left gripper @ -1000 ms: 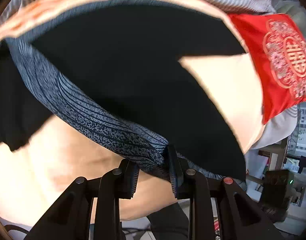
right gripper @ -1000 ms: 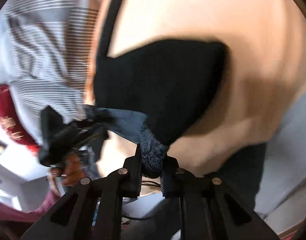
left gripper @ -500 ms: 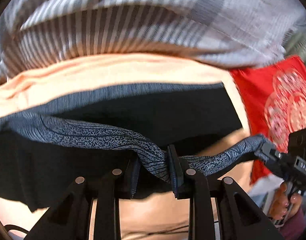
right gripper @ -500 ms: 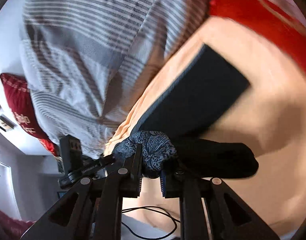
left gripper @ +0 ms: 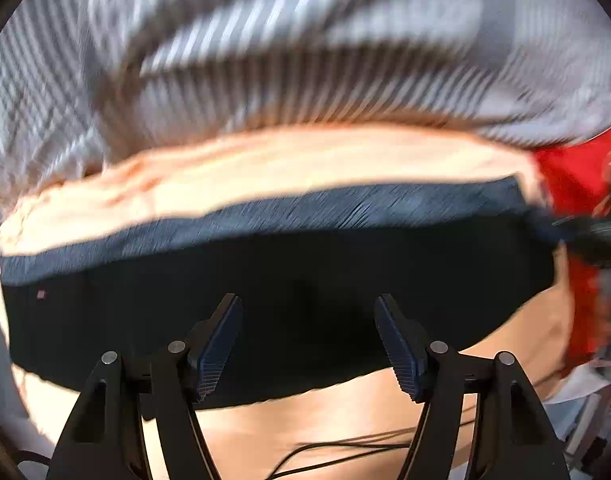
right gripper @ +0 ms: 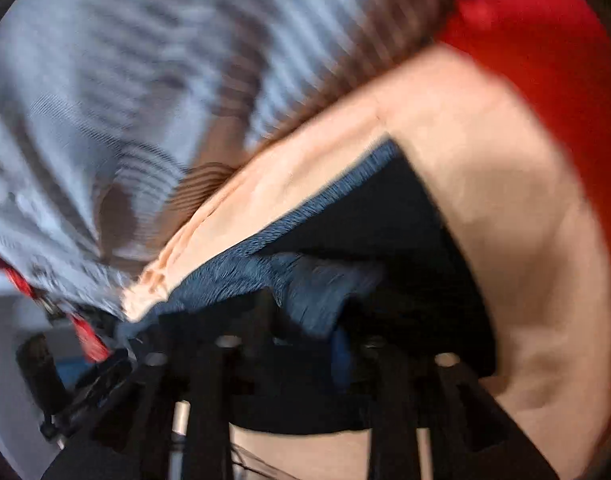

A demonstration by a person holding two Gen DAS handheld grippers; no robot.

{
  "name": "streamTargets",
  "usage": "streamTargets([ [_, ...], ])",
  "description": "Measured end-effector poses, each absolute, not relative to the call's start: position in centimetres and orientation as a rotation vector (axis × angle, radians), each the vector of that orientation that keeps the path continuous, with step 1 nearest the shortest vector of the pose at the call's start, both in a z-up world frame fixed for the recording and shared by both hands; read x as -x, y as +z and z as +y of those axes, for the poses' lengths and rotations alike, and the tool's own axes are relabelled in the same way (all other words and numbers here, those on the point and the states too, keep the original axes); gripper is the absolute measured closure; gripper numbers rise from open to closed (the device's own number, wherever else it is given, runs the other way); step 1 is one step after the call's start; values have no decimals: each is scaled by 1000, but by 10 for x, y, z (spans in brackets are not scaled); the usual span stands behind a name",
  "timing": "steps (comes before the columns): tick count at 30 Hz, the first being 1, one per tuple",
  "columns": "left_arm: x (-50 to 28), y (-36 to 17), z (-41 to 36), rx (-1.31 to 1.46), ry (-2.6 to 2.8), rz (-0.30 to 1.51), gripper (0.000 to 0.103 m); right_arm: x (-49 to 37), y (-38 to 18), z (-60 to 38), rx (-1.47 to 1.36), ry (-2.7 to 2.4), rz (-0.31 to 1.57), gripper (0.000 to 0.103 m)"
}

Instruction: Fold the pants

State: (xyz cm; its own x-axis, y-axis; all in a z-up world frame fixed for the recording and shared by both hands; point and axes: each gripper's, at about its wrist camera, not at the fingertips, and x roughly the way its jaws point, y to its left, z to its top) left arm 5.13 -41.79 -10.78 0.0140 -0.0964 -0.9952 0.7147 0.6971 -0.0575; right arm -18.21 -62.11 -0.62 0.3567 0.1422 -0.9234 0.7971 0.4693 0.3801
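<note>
left gripper (left gripper: 307, 340) jaws wide, nothing between them | right gripper (right gripper: 301, 316) blurred, jaw state can't tell, blue waistband bunched at its tips | pants (left gripper: 289, 292) lie folded across peach sheet (left gripper: 305, 156), near striped blanket (left gripper: 305, 48)

A bed covered with a smooth peach-coloured cotton sheet (left gripper: 305, 160) carries everything. Directly on it, near the camera, lie the dark navy pants with a patterned blue waistband (left gripper: 285, 288), spread in a wide flat band from left to right. Beyond them, at the far side, a rumpled grey-and-white striped duvet (left gripper: 305, 48) rests on the sheet. A bright red cushion (left gripper: 577, 168) sits at the right.
</note>
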Motion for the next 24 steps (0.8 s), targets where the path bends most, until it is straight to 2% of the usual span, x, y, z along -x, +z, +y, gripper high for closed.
streamTargets([
  [1, -50, -120, -414, -566, -654, 1446, 33, 184, 9, -618, -915, -577, 1145, 28],
  [3, -46, -138, -411, -584, -608, 1465, 33, 182, 24, -617, -756, -610, 1166, 26],
  [7, -39, -165, -413, -558, -550, 1516, 33, 177, 1, -631, -764, -597, 1259, 28],
  [10, -40, -167, -416, -557, -534, 1507, 33, 173, -24, -645, -788, -621, 1283, 40],
  [11, -41, -166, -417, -555, -533, 1507, 33, 171, -34, -650, -828, -616, 1293, 57],
  [13, -43, -164, -416, -561, -532, 1505, 33, 166, -45, -655, -839, -639, 1339, 81],
  [14, -45, -160, -416, -567, -530, 1495, 33, 163, -41, -659, -830, -642, 1325, 88],
  [15, -47, -158, -419, -567, -532, 1487, 33, 161, -38, -661, -810, -654, 1318, 89],
  [19, -54, -155, -419, -567, -512, 1471, 33, 161, -42, -677, -836, -678, 1331, 90],
  [21, -57, -154, -417, -553, -499, 1473, 33, 167, -40, -681, -897, -682, 1308, 88],
  [23, -62, -148, -415, -549, -506, 1451, 33, 179, -24, -680, -903, -751, 1273, 73],
  [24, -64, -146, -413, -558, -512, 1440, 33, 185, -15, -677, -899, -774, 1256, 72],
])
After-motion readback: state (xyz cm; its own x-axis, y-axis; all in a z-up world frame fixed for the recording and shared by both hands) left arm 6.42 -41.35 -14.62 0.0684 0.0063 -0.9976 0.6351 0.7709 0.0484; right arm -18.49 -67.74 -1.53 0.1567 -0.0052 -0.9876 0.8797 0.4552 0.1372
